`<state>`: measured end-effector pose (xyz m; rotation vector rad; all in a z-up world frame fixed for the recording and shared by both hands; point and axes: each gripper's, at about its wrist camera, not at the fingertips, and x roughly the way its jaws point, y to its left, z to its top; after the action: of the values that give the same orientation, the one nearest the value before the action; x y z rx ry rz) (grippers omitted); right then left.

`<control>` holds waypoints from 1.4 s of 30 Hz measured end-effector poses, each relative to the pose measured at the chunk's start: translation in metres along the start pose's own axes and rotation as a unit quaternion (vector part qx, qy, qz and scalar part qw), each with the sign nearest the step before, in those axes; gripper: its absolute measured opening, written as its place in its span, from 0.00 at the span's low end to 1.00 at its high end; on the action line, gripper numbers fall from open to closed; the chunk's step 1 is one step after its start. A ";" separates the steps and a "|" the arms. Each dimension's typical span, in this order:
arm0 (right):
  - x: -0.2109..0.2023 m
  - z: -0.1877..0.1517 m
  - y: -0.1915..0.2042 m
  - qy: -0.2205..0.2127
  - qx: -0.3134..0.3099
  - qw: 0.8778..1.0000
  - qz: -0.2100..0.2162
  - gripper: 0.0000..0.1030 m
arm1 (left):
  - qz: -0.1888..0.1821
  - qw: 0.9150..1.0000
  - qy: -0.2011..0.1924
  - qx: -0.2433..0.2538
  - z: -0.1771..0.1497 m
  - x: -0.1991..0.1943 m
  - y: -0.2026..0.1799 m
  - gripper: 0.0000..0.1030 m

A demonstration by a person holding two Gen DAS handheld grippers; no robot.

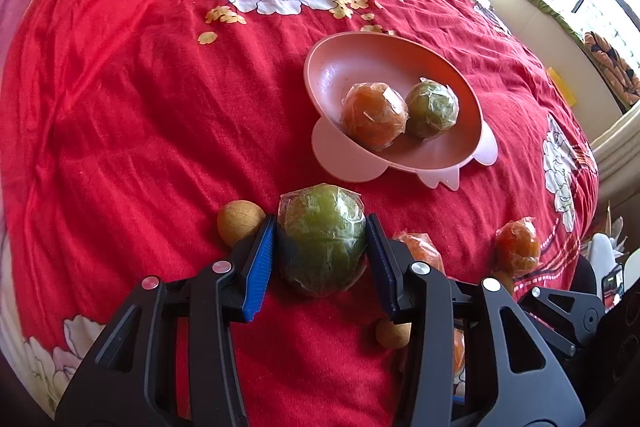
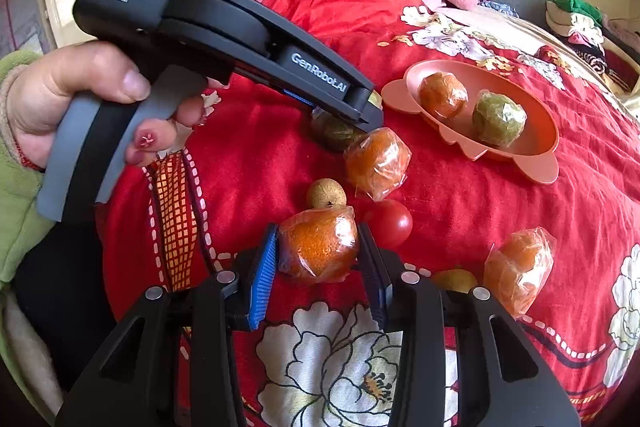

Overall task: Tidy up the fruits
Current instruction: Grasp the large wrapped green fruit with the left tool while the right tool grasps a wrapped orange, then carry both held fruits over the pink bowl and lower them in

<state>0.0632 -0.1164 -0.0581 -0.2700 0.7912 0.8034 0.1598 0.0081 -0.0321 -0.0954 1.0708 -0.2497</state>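
The green wrapped fruit (image 1: 322, 241) sits between the blue pads of the left gripper (image 1: 321, 247), on the near part of the red quilt (image 1: 120, 107). The jaws stand partly closed, and both pads press the film on its sides. The orange wrapped fruit (image 2: 318, 245) is clamped the same way in the right gripper (image 2: 318, 247), whose jaws are also partly closed on it. Whether either fruit is lifted clear of the quilt cannot be told.

The pink bowl (image 1: 320, 67) lies farther away and to the right in the left wrist view. It already holds one orange and one green wrapped fruit, resting side by side.

Risks from this position:

- The plastic film is loose and glossy. A fruit may slip inside its wrap or rotate out of the pads during transfer.
- The bowl rests tilted on soft, uneven bedding. A fruit dropped from height may tip it or knock the two fruits out.
- Loose items crowd both grips: a small tan fruit (image 1: 240, 221) just left of the left gripper, a red tomato (image 2: 388, 223) just right of the right gripper, and another wrapped orange (image 2: 378, 163) beyond. A sideways sweep may roll them away.
- The two grippers work close together; both heading to the bowl at once risks collision.
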 end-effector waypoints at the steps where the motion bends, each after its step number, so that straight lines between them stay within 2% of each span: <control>1: 0.000 0.000 0.000 -0.001 0.000 1.000 0.000 0.35 | 0.000 1.000 0.000 0.000 -0.001 -0.001 0.000 0.35; 8: -0.016 0.003 -0.017 -0.016 0.044 0.998 0.031 0.35 | -0.003 1.000 -0.007 -0.003 -0.003 -0.009 0.001 0.35; 11: -0.030 0.008 -0.025 -0.032 0.058 0.997 0.032 0.35 | -0.009 1.000 -0.012 -0.005 -0.003 -0.014 -0.001 0.34; 28: -0.070 0.029 -0.077 -0.088 0.100 0.991 -0.015 0.35 | -0.021 0.999 -0.039 0.006 0.018 -0.032 -0.018 0.35; 42: -0.074 0.041 -0.107 -0.108 0.115 0.987 -0.037 0.35 | -0.023 0.998 -0.047 0.018 0.047 -0.029 -0.031 0.35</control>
<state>0.1309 -0.2087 0.0159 -0.0058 0.6582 0.6514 0.1834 -0.0167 0.0213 -0.0981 0.9700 -0.3039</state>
